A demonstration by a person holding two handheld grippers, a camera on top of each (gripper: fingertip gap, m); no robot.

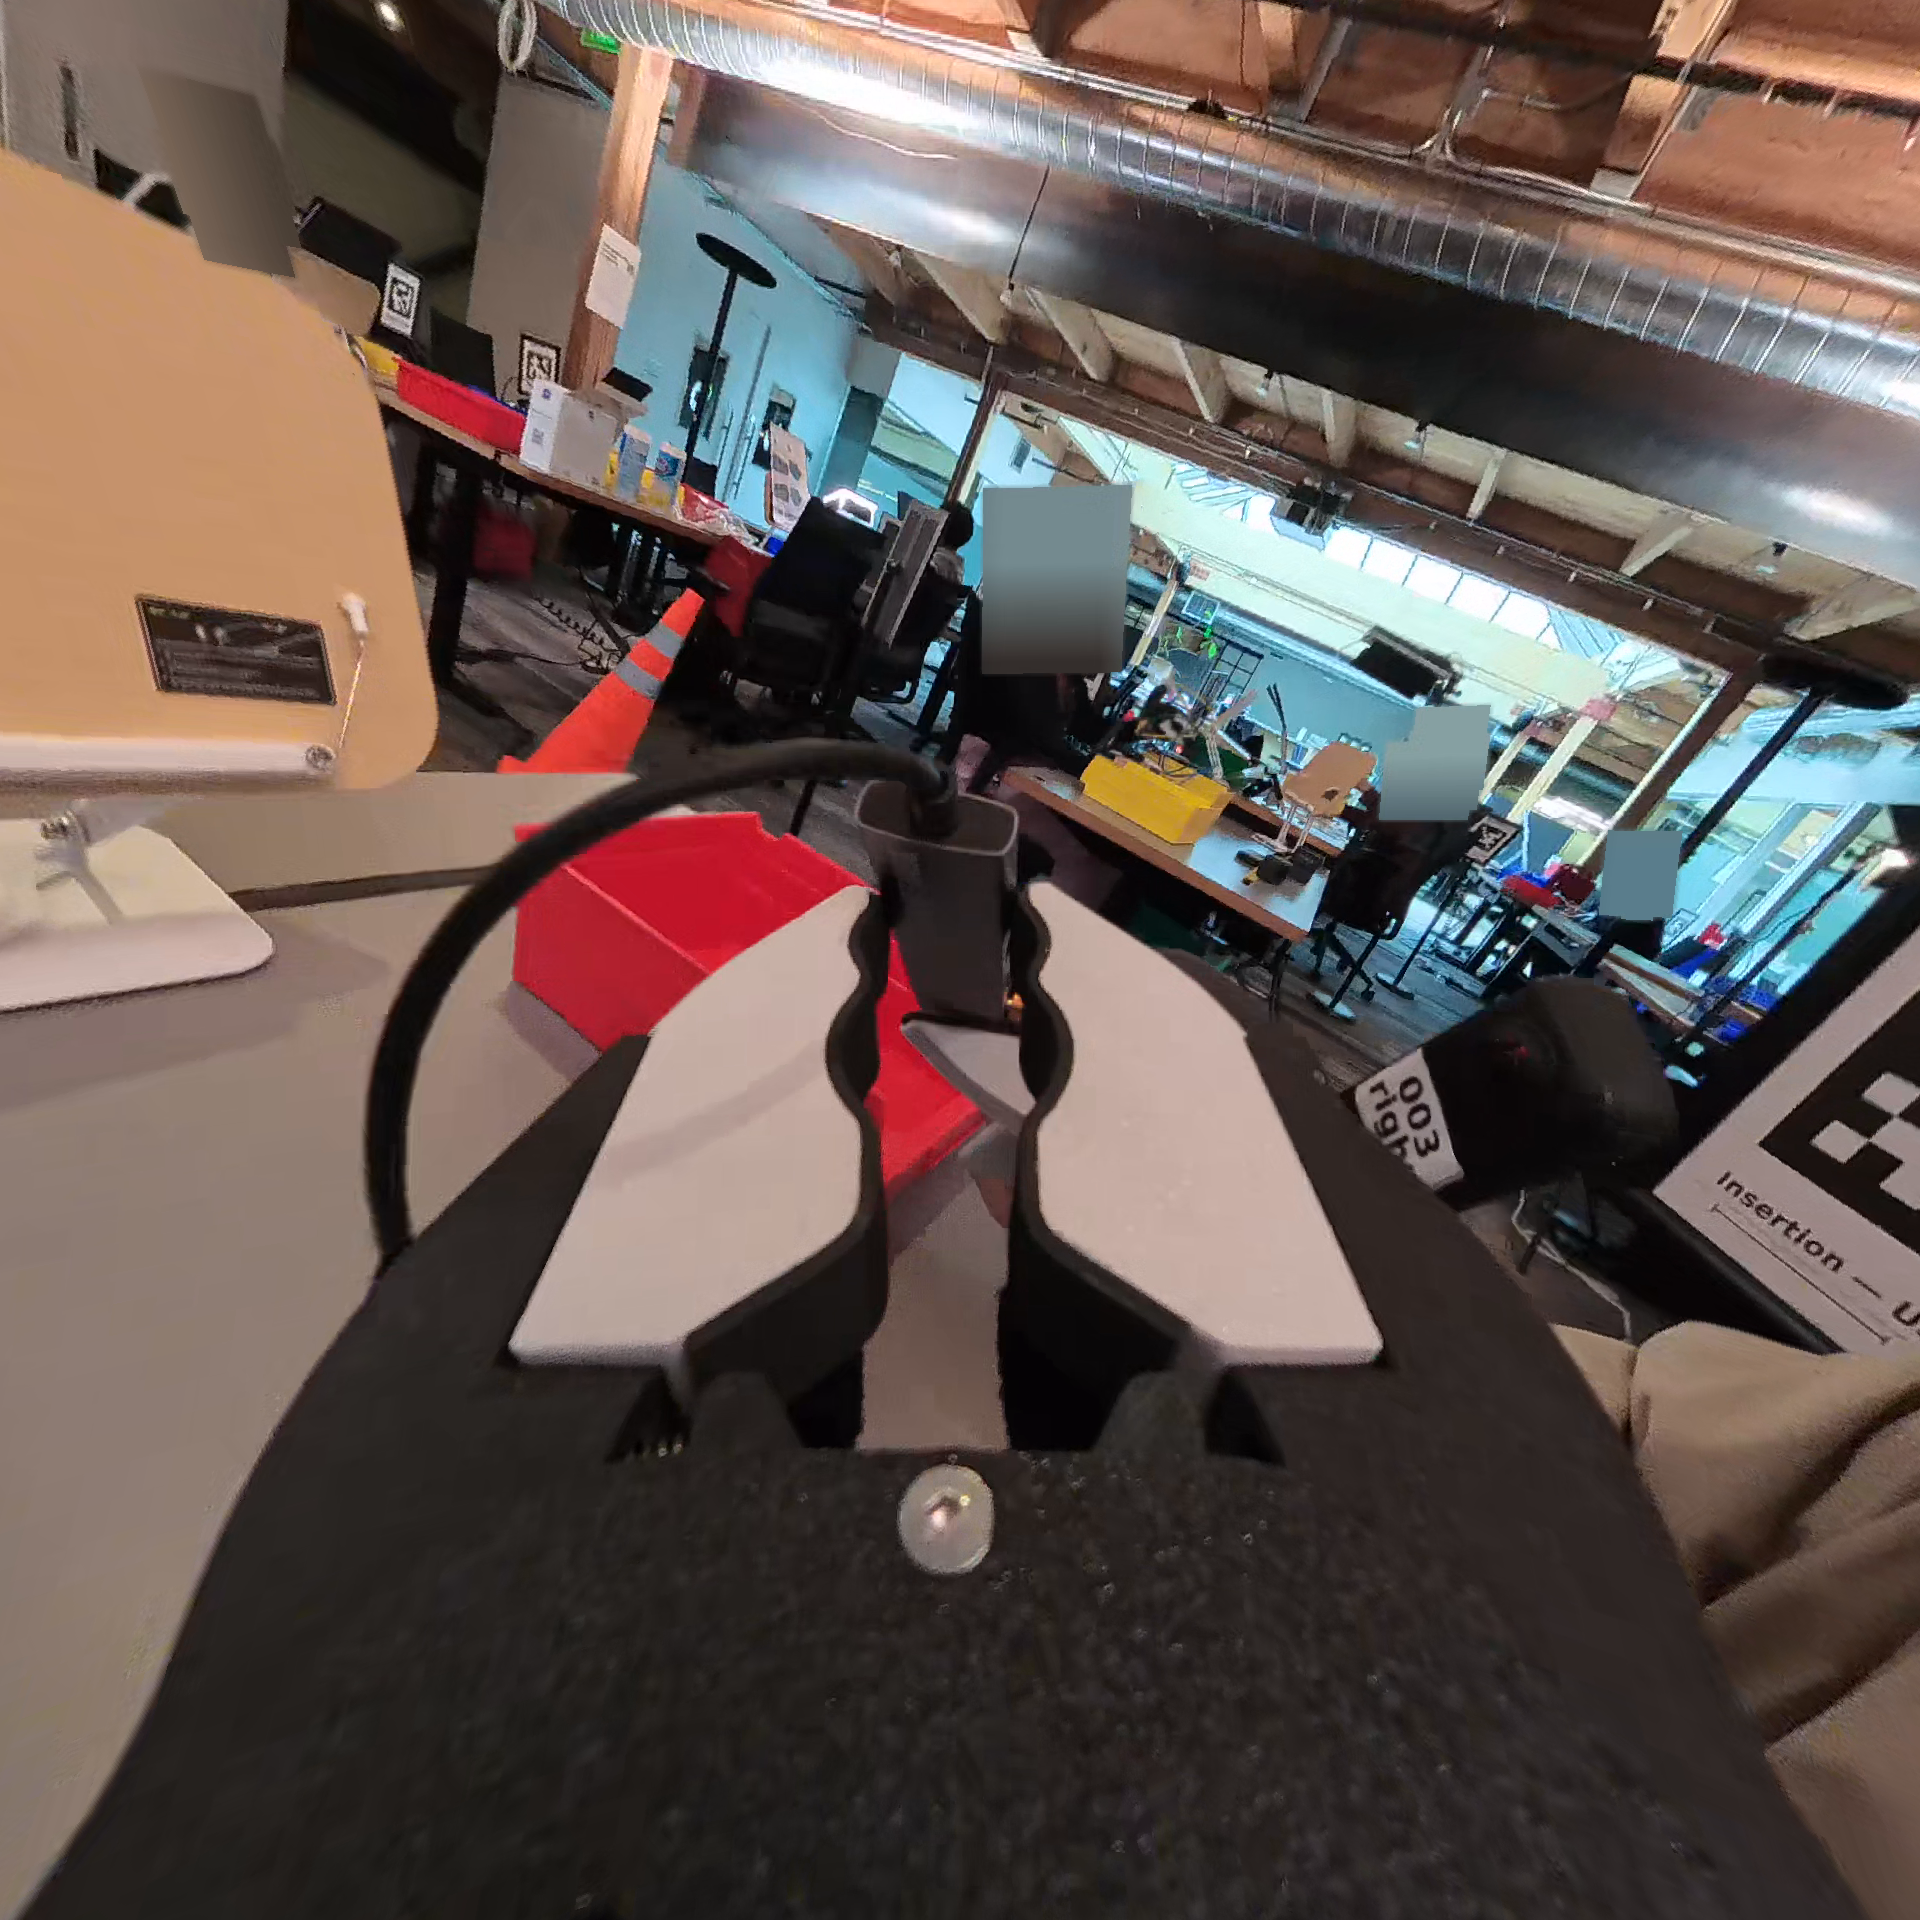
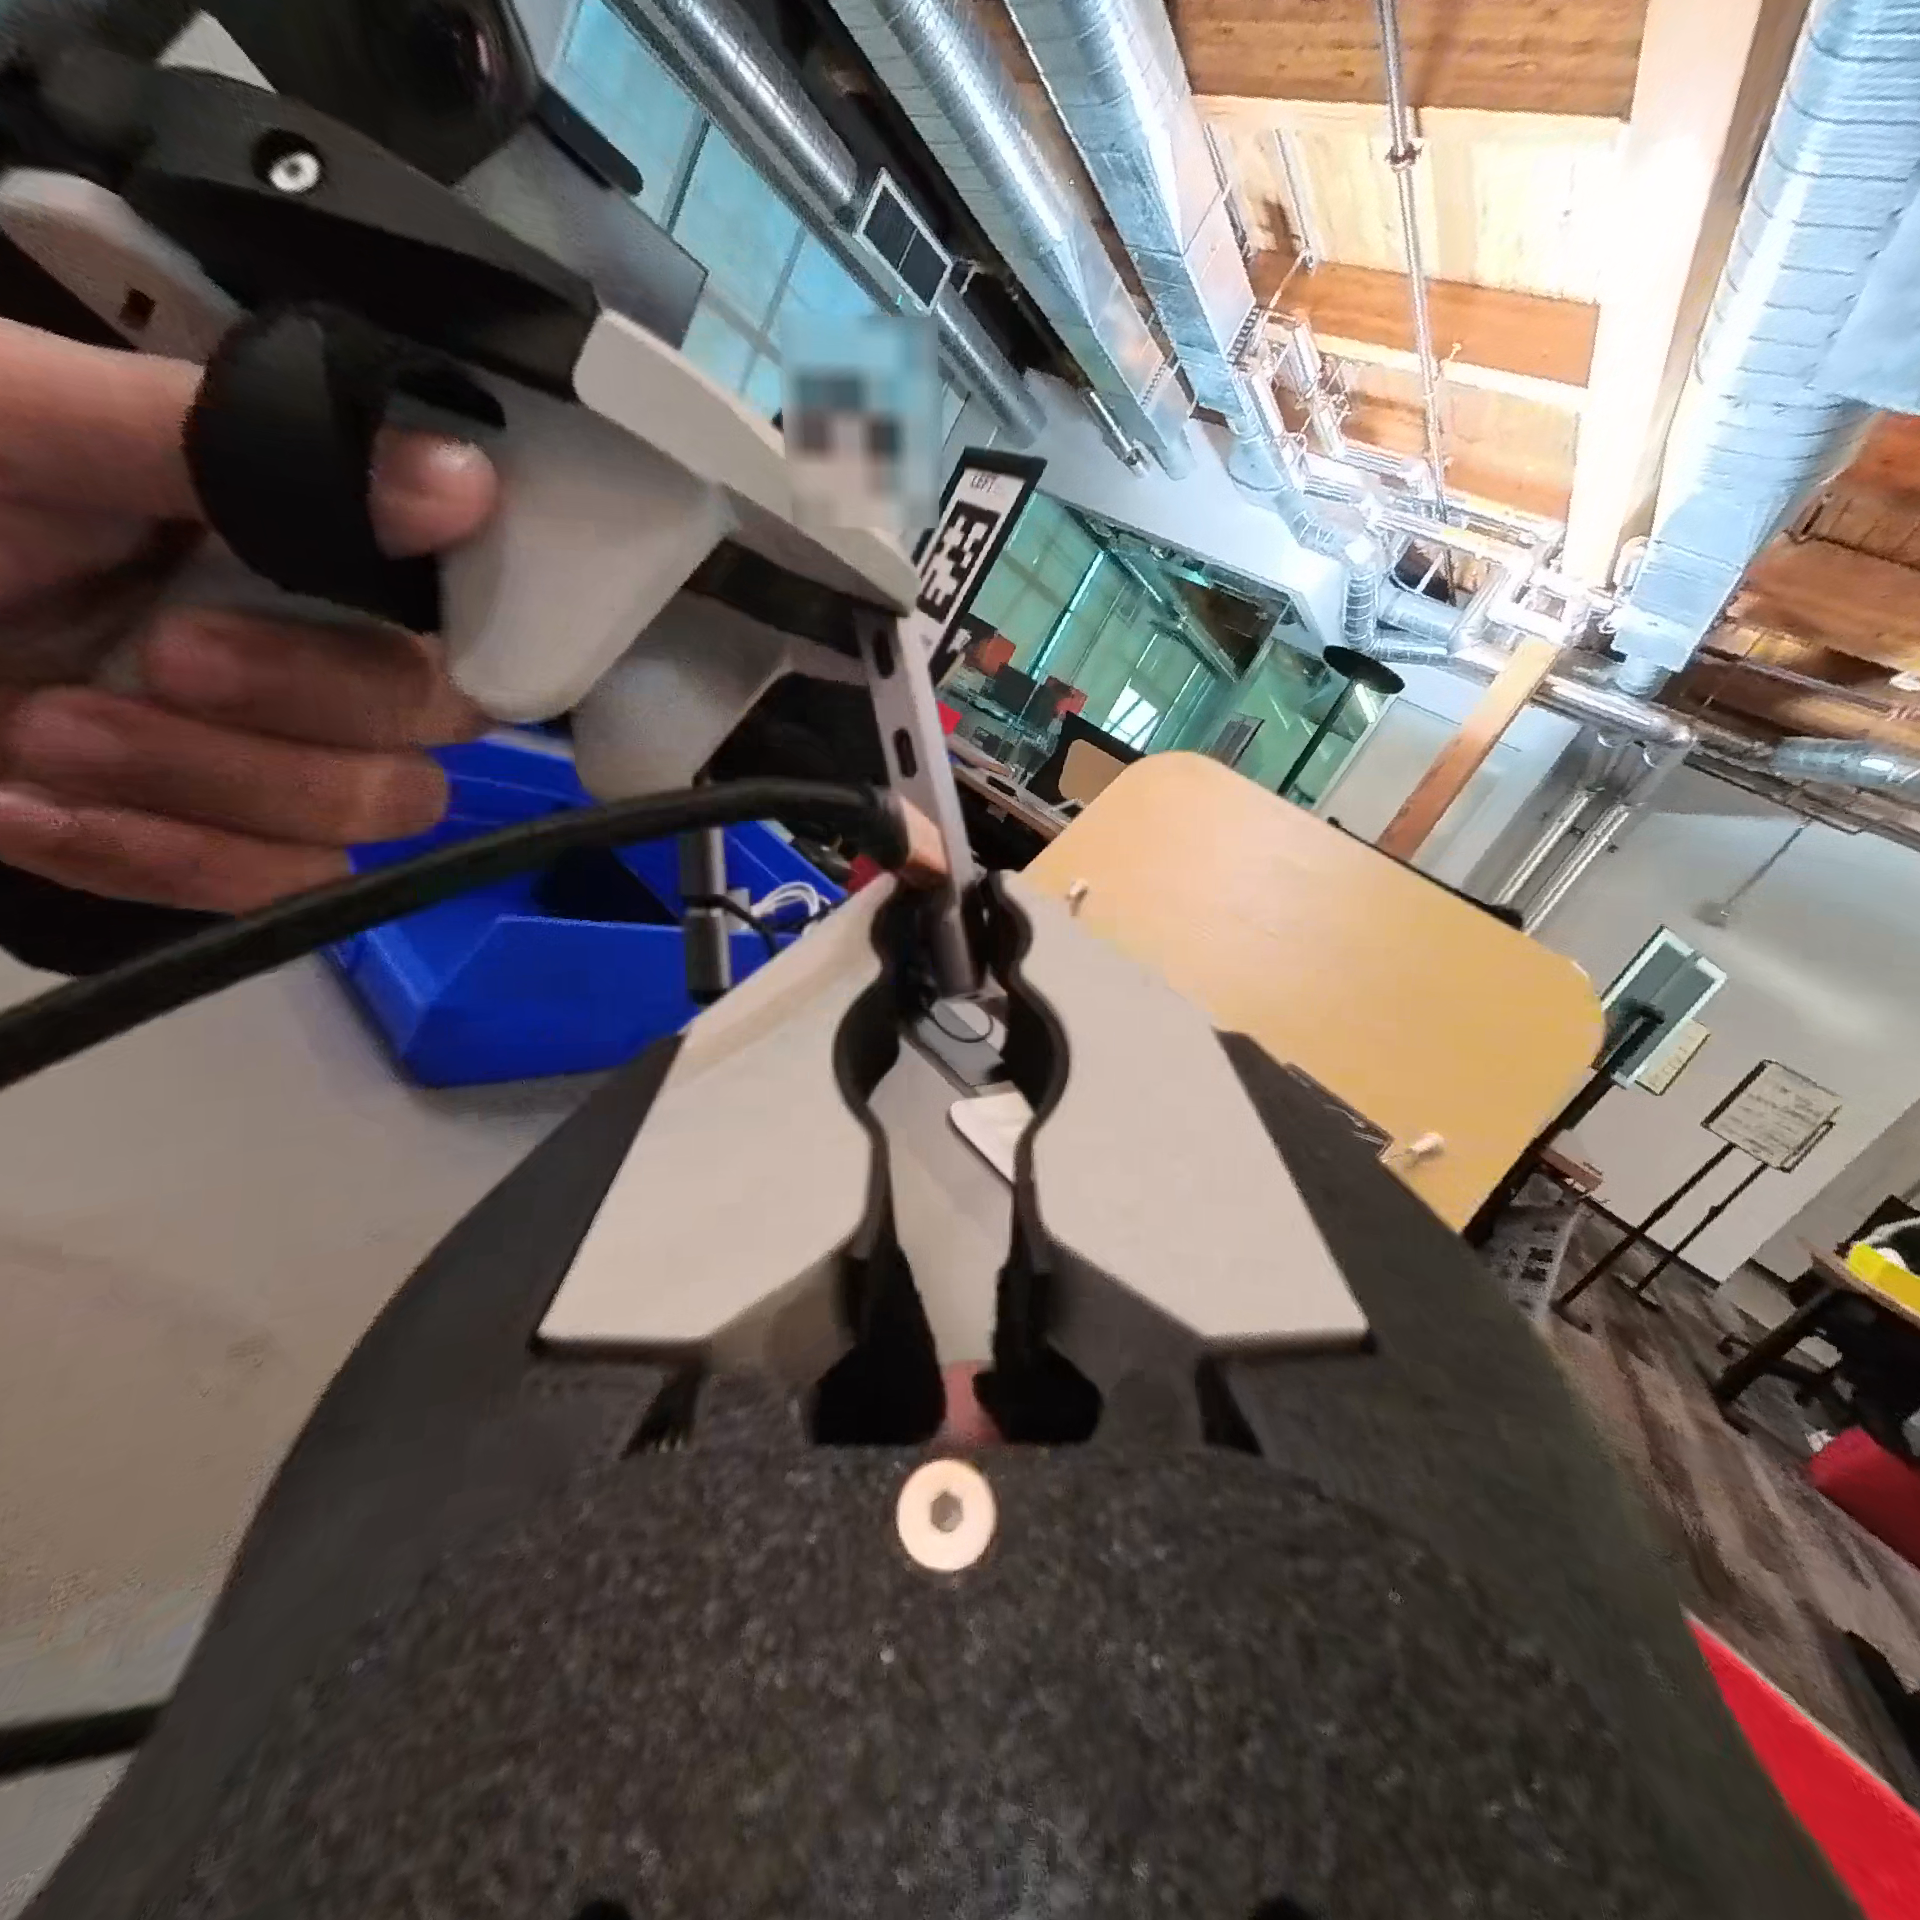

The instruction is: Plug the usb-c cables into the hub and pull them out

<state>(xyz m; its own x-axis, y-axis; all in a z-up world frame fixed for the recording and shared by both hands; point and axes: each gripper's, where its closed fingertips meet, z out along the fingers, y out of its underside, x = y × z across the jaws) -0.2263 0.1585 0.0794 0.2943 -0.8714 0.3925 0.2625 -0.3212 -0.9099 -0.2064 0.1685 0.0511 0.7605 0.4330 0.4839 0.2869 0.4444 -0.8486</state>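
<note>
My left gripper (image 1: 951, 896) is shut on the dark grey hub (image 1: 951, 940) and holds it above the table. A thick black cable (image 1: 387, 1091) leaves the hub's far end and loops left. In the right wrist view the left gripper (image 2: 875, 584) holds the slim hub (image 2: 914, 727) edge-on, with ports along its side, and the black cable (image 2: 416, 883) meets it low down. My right gripper (image 2: 951, 906) is shut on a grey plug (image 2: 957, 951) right at the hub's lower end. I cannot tell whether the plug is seated in a port.
A red bin (image 1: 675, 935) stands behind the hub on the grey table (image 1: 156, 1247). A blue bin (image 2: 488, 997) holds another grey plug with its cable (image 2: 709, 935). A wooden chair back (image 2: 1299, 987) and a marker board (image 1: 1849, 1143) stand nearby. The tips of both grippers are at nearly the same place.
</note>
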